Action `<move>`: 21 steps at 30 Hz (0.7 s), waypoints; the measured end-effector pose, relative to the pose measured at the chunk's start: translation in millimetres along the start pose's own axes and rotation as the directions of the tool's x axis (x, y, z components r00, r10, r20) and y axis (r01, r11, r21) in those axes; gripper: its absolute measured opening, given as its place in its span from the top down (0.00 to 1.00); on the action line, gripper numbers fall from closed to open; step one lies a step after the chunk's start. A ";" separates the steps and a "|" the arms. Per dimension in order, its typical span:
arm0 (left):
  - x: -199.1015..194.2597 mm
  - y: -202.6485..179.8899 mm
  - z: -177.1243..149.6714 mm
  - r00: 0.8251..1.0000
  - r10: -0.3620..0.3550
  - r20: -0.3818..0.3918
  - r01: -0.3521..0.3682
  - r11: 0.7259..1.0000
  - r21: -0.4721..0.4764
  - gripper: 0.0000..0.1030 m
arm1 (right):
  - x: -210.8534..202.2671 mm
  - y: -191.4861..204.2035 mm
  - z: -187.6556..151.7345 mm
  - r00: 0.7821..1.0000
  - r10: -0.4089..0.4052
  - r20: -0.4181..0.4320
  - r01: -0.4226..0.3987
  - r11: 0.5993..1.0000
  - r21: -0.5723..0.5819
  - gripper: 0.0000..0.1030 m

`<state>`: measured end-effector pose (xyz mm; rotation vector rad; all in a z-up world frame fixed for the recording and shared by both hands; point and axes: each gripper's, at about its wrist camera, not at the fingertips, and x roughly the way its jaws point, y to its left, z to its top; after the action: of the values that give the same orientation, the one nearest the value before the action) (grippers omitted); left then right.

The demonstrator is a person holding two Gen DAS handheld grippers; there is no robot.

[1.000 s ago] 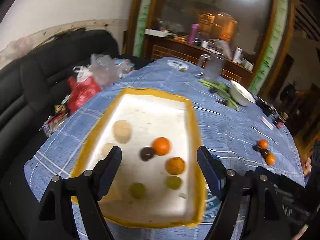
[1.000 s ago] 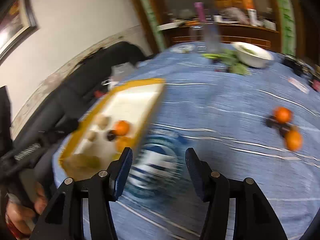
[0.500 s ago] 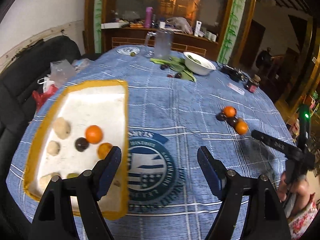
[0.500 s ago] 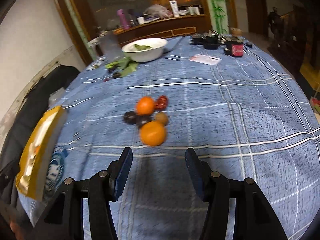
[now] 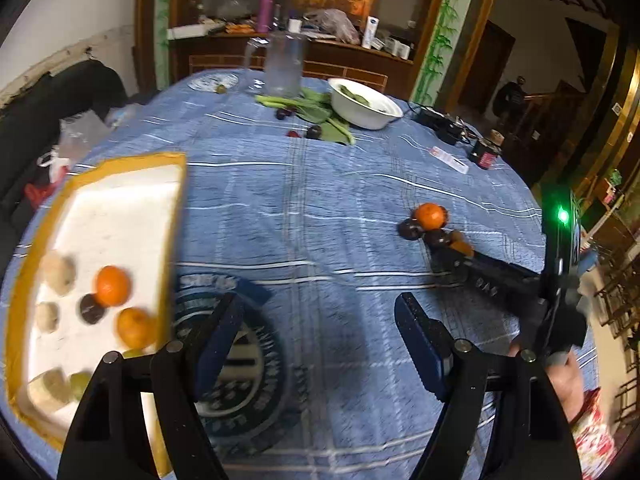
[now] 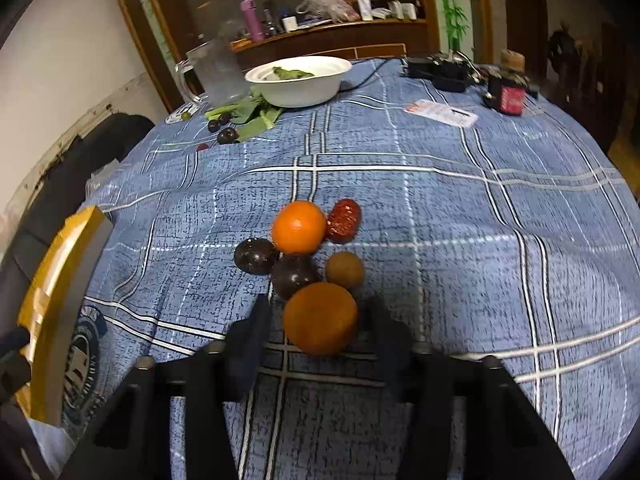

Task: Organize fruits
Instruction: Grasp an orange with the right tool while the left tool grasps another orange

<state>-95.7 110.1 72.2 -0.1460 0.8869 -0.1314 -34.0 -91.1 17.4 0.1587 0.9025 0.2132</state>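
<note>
right gripper [image 6: 320, 320] closing around nearest orange [image 6: 320, 318], pads not yet touching, left gripper [image 5: 320, 332] released

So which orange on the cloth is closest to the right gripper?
The bigger orange at the near end of the pile, sitting between the right gripper fingers. The other orange lies farther back, beside the red fruit.

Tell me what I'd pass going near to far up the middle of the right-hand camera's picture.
Gripper → big orange → dark plum → smaller orange → white bowl → sideboard.
</note>
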 end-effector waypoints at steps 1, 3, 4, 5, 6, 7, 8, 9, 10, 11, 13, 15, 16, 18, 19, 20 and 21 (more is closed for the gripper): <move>5.8 -2.4 2.6 1.000 -0.015 -0.008 0.015 1.000 -0.002 0.25 | 0.5 0.9 -0.2 1.000 -0.006 0.002 0.006 1.000 -0.012 0.64; 22.1 -9.5 8.0 0.998 -0.048 -0.029 0.048 0.999 -0.005 0.25 | -0.6 -1.2 -0.7 1.000 0.019 0.005 -0.019 1.000 -0.005 0.65; 30.3 -13.3 11.5 0.997 -0.063 -0.043 0.062 0.998 -0.009 0.25 | -1.1 -3.9 -1.0 0.999 0.032 0.006 -0.032 0.999 0.006 0.65; 39.2 -17.0 15.9 0.995 -0.079 -0.057 0.078 0.997 -0.015 0.25 | -1.8 -6.7 -1.2 0.999 0.041 0.007 -0.041 0.999 0.016 0.65; 47.1 -20.3 20.8 0.993 -0.094 -0.065 0.093 0.996 -0.020 0.25 | -2.7 -9.3 -1.6 0.999 0.048 0.007 -0.048 0.999 0.024 0.65; 53.9 -24.5 26.2 0.992 -0.106 -0.067 0.105 0.994 -0.019 0.25 | -3.4 -10.3 -1.9 0.999 0.053 0.006 -0.053 0.998 0.029 0.65; 61.8 -30.0 33.0 0.992 -0.111 -0.068 0.110 0.994 -0.011 0.25 | -4.2 -11.3 -2.3 0.998 0.057 0.006 -0.057 0.998 0.033 0.65; 69.3 -35.7 40.2 0.992 -0.108 -0.068 0.108 0.994 0.005 0.25 | -5.1 -12.4 -2.7 0.998 0.059 0.005 -0.059 0.997 0.039 0.65; 78.9 -42.8 47.6 0.992 -0.106 -0.070 0.108 0.994 0.025 0.25 | -5.7 -13.4 -2.9 0.998 0.063 0.003 -0.063 0.997 0.045 0.65; 86.0 -46.9 52.7 0.991 -0.108 -0.075 0.110 0.993 0.033 0.25 | -5.8 -13.7 -2.9 0.998 0.068 0.000 -0.068 0.997 0.048 0.65; 104.2 -57.6 64.2 0.986 -0.145 -0.082 0.148 0.988 0.038 0.25 | -6.3 -13.8 -2.6 0.997 0.075 -0.004 -0.074 0.996 0.055 0.65; 116.5 -66.0 70.6 0.982 -0.172 -0.078 0.176 0.983 0.047 0.25 | -6.8 -14.2 -2.8 0.996 0.086 -0.008 -0.085 0.994 0.064 0.65; 122.6 -70.9 73.3 0.981 -0.176 -0.079 0.181 0.982 0.059 0.25 | -7.1 -14.7 -2.8 0.996 0.093 -0.010 -0.092 0.993 0.071 0.65; 134.1 -82.7 77.7 0.975 -0.203 -0.085 0.211 0.973 0.098 0.25 | -7.0 -15.6 -2.7 0.995 0.102 -0.013 -0.101 0.992 0.078 0.64; 138.6 -87.8 79.2 0.974 -0.210 -0.089 0.219 0.968 0.118 0.25 | -7.1 -16.0 -2.6 0.994 0.106 -0.014 -0.105 0.991 0.083 0.64; 144.0 -93.1 79.8 0.973 -0.209 -0.095 0.221 0.965 0.140 0.25 | -7.1 -16.4 -2.5 0.994 0.110 -0.014 -0.108 0.990 0.087 0.64; 149.6 -97.4 79.3 0.973 -0.206 -0.106 0.221 0.962 0.161 0.25 | -7.1 -16.7 -2.4 0.993 0.115 -0.015 -0.113 0.989 0.091 0.64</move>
<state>54.4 -6.0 25.4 -0.0748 0.9428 -0.4178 -38.2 -108.9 17.6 0.2926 0.9244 0.2810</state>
